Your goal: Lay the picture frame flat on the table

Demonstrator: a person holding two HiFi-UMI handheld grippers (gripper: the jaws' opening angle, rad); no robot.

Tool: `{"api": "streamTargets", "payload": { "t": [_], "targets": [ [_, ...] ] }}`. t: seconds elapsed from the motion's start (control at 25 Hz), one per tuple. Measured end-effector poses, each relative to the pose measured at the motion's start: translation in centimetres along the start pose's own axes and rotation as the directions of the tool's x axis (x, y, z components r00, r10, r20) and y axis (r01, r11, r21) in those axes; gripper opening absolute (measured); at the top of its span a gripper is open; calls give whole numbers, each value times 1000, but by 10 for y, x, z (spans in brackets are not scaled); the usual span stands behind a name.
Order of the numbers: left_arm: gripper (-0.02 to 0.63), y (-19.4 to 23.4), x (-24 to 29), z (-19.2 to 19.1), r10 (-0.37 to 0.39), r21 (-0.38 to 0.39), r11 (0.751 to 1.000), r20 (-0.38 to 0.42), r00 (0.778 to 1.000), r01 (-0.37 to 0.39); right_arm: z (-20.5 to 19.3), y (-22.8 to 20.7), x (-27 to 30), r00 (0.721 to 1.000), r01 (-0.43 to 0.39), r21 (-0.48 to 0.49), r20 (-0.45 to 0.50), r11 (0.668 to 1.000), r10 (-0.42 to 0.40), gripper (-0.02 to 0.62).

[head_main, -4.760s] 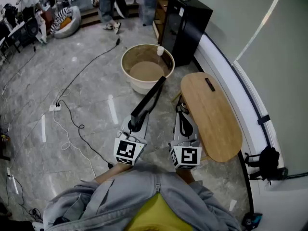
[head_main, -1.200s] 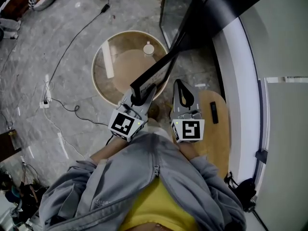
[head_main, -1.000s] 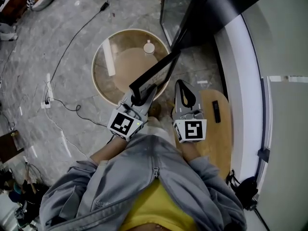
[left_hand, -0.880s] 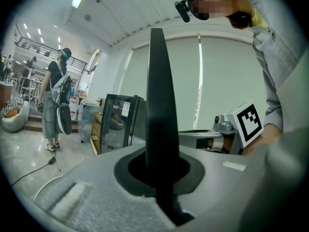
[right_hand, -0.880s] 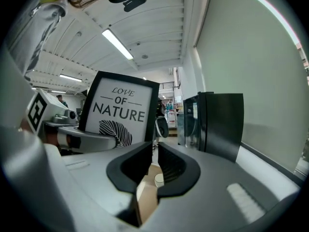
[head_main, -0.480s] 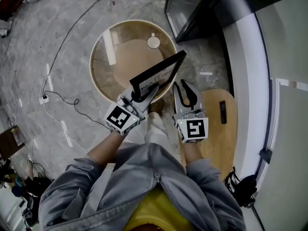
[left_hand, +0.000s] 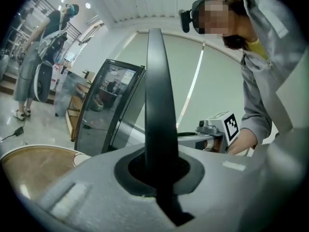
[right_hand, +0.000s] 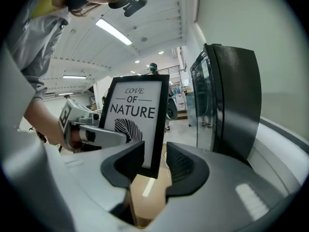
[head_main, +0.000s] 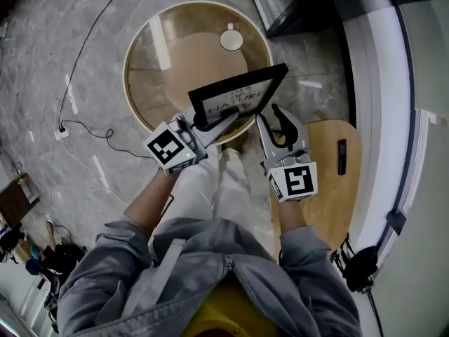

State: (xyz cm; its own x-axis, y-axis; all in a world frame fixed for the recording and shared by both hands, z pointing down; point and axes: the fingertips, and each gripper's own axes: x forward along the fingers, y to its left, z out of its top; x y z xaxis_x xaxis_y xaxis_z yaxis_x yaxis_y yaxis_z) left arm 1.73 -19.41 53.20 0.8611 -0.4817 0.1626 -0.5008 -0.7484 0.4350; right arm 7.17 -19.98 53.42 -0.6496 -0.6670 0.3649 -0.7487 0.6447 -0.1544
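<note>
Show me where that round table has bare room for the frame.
Most of the round table is bare: its left half and middle. Only a small white disc sits near the far right rim. The near right edge is crowded, with the picture frame held over it.

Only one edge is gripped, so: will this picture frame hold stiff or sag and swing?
Probably stiff: the picture frame holds straight from the left gripper, shut on its edge. Thin and flat, so likely light, though it may pivot in that narrow grip.
</note>
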Motion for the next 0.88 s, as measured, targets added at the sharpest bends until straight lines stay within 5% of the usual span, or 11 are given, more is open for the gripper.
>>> {"api": "streamTargets", "payload": {
  "t": [0.44, 0.88],
  "targets": [
    [9, 29, -6, -62, -243, -64, 969, -57, 968, 239, -67, 9, 37, 993, -106, 27, -52, 994, 108, 169],
    [11, 32, -9, -89, -364, -161, 922, -57, 929, 352, -89, 26, 36, 966, -255, 100, -25, 962, 259, 103]
  ]
}}
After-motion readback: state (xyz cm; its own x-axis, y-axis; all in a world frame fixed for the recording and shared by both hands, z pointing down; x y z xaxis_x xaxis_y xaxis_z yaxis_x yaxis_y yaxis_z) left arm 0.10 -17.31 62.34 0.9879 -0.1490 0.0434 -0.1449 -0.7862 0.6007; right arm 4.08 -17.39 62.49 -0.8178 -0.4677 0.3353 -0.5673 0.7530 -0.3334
